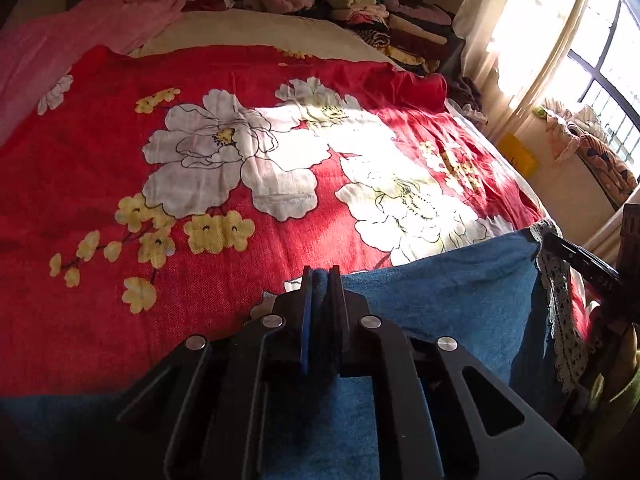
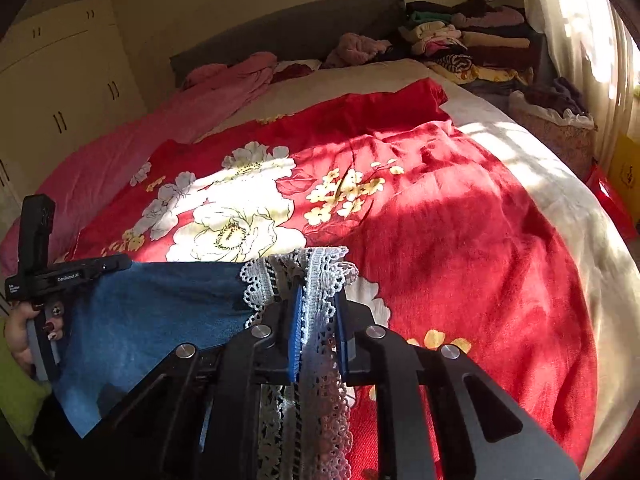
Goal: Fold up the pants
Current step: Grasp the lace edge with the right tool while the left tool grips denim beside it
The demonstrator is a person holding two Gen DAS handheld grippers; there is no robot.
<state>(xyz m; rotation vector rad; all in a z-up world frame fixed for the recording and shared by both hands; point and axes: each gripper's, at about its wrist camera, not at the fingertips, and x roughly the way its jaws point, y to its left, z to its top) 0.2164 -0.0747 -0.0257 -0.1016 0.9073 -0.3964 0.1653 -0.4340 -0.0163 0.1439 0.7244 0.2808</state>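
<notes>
My left gripper [image 1: 320,276] is clamped on a fold of the blue pants [image 1: 448,300]. My right gripper [image 2: 318,304] pinches their white lace trim [image 2: 316,276]. I judge both hold one edge taut between them, raised above the red floral bedspread [image 1: 180,320], ready to lay or fold. On the left gripper's body, seen from the right wrist, small lettering reads "GenRobot.AI".
</notes>
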